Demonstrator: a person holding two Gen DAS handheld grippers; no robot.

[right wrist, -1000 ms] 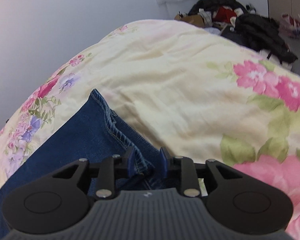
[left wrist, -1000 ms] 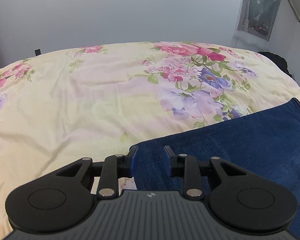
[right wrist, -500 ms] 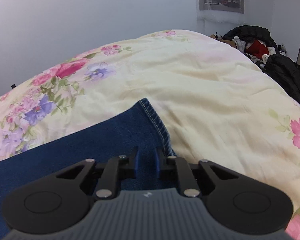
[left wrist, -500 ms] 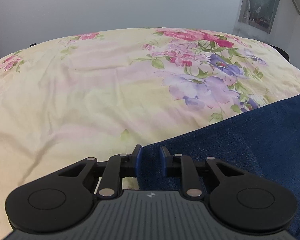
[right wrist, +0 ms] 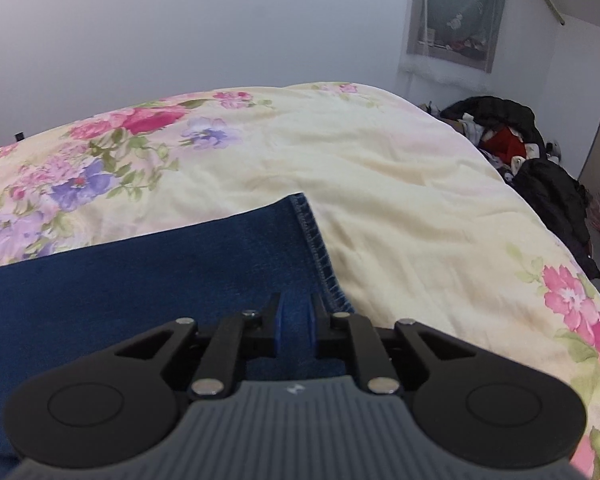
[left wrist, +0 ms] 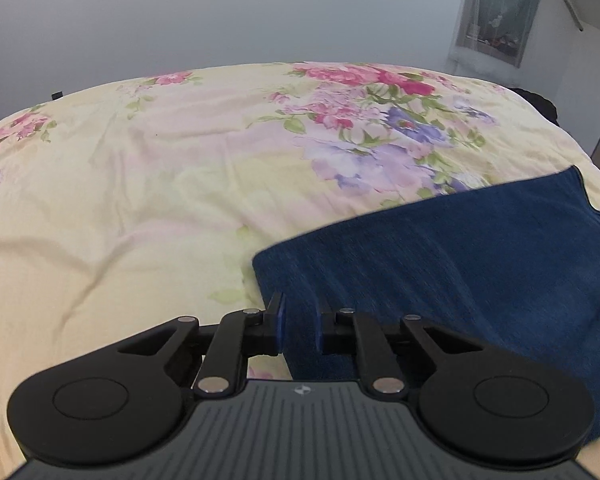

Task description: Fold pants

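Note:
Dark blue denim pants (left wrist: 440, 264) lie on a floral bedspread (left wrist: 160, 200). In the left wrist view my left gripper (left wrist: 299, 326) is shut on the pants' near left edge, with cloth between its blue pads. In the right wrist view the pants (right wrist: 140, 280) spread to the left, and their stitched hem (right wrist: 316, 248) runs up the right side. My right gripper (right wrist: 295, 326) is shut on the denim just left of that hem. The cloth under both grippers is hidden.
The yellow bedspread (right wrist: 400, 200) with pink and purple flowers spreads far ahead and to both sides. A pile of dark and red clothes (right wrist: 512, 152) lies past the bed's right edge. A grey wall (left wrist: 260, 12) stands behind the bed.
Both grippers have kept hold of the denim and lifted and swung it. The right view turned left, so the hem now stands straight ahead. The left edge of the pants sits farther from the camera.

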